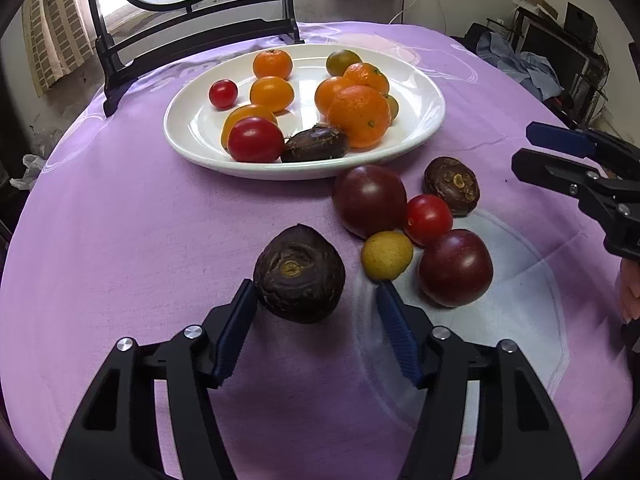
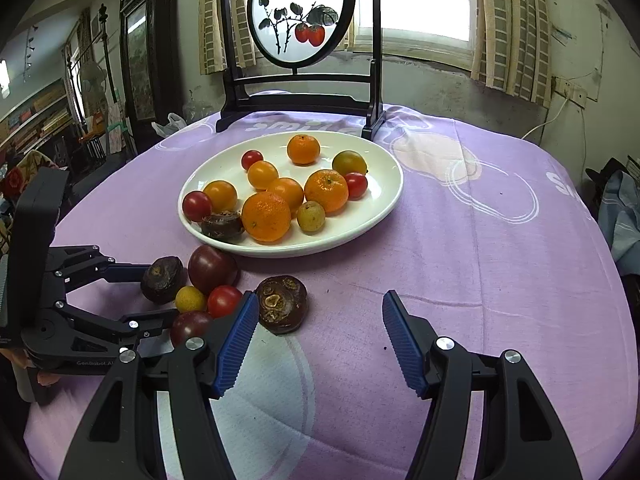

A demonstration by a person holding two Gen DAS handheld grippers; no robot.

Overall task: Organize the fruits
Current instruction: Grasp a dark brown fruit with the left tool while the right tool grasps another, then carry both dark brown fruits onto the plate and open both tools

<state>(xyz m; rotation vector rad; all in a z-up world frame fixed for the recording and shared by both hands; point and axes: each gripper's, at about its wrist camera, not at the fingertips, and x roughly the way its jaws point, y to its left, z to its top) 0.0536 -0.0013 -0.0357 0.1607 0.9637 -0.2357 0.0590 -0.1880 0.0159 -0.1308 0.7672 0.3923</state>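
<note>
My left claw [image 1: 316, 300] is apart around a wrinkly dark brown water chestnut [image 1: 299, 274], only one pad touching. Right claw [image 2: 316, 316] is apart, empty. Next I'd squeeze, then carry it to the white oval plate [image 1: 420, 80].

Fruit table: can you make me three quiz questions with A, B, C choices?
1. Where does the round picture stand?
A. behind the plate
B. on the plate
C. under the table

2. How many fruits lie on the purple cloth, off the plate?
A. two
B. six
C. ten

3. How is the right gripper?
A. shut on an orange
B. shut on a tomato
C. open, holding nothing

Answers:
1. A, its dark stand rises beyond the plate's far rim.
2. B, two brown, two dark red, one red and one yellow.
3. C, only cloth shows between its blue fingers.
</note>
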